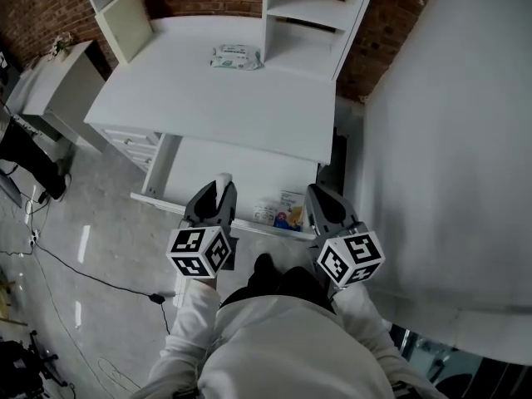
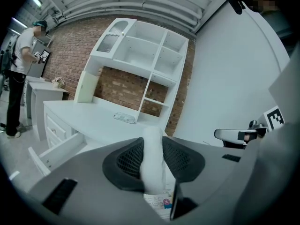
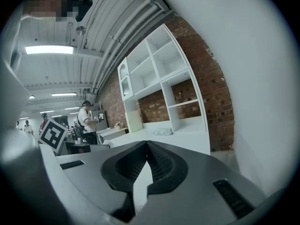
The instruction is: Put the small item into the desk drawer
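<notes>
Nearest the head camera, white sleeves [image 1: 193,322] are seen reaching forward. Each ends in a marker cube, with the grippers pointing away over the open desk drawer [image 1: 229,160].

The small item, a white cylindrical piece [image 1: 223,181], is clamped in the left gripper [image 1: 218,191]. In the left gripper view the jaws are partly closed and their ribbed pads are pressed against both sides of the item [image 2: 152,161]. It runs lengthwise between them, and its rounded end sticks out past the tips. The right gripper [image 1: 319,194] has nothing in it; in its own view the jaws [image 3: 146,146] are seen brought together at the tips with only a narrow gap lower down.

The drawer is pulled out from under the desk top [image 1: 216,98]. Most of its floor is bare, and some printed packets [image 1: 283,212] lie at its front right. A pack of wipes [image 1: 236,56] is left on the desk top, well apart from the grippers.

The carry is judged to be nearly done, with the item held over the drawer's front part but not yet set down. For the next move, the left gripper would need to be lowered into the bare area left of the packets. The jaws would then be opened once the item rests on the drawer floor. As the item is round, some rolling may be expected on release.
</notes>
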Demonstrator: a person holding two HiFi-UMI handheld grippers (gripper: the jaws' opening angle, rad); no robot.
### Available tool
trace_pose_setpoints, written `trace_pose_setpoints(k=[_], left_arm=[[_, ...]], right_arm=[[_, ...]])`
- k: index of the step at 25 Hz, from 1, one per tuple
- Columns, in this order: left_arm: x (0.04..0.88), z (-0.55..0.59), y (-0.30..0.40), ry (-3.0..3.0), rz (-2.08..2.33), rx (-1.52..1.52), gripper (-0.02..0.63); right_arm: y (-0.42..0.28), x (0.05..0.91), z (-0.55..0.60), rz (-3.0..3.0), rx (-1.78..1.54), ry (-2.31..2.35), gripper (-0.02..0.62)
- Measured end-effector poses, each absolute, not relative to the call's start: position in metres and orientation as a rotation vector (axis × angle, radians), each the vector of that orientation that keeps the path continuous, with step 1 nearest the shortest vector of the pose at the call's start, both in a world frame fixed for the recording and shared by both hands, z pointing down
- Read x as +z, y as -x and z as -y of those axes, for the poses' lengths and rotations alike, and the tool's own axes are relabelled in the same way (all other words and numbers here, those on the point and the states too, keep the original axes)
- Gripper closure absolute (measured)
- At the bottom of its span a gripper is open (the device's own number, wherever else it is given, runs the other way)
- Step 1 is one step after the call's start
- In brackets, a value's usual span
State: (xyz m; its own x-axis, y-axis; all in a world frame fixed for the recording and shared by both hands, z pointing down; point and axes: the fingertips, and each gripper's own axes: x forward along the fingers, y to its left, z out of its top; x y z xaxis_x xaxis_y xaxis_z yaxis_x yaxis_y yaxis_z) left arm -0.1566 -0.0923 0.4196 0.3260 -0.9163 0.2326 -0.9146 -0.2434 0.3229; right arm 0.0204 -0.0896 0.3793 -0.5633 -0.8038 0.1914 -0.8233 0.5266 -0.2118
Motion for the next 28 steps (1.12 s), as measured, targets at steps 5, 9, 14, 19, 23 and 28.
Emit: trace_pose_setpoints(k=[5,9,14,19,23,28], left_arm=[[0.426,0.103,0.156,-2.200,1.602,0.022,0.477],[0.429,0.113,0.154,-2.199,1.601,0.046,0.477],[0.431,0.126,0.154,-2.204,1.615,0.073,0.477],[0.436,0.143,0.152,-2.203,1.617,0.102,0.477],[0.446,0.156,0.145,-2.217,1.595,0.160,0.477],[0.462,0.174,0.136,-2.218,1.568,0.235,0.476]], right_arm=[[-0.021,0.378,0.101,2.685,0.451,-1.451,0.568],[-0.024,0.375,0.111,2.694,0.459,-1.473,0.568],[-0.027,0.372,0.124,2.709,0.445,-1.478,0.568],[-0.030,0.367,0.139,2.726,0.431,-1.477,0.568],[-0.034,0.365,0.152,2.723,0.427,-1.485,0.568],[-0.042,0.363,0.166,2.714,0.432,-1.499,0.568]])
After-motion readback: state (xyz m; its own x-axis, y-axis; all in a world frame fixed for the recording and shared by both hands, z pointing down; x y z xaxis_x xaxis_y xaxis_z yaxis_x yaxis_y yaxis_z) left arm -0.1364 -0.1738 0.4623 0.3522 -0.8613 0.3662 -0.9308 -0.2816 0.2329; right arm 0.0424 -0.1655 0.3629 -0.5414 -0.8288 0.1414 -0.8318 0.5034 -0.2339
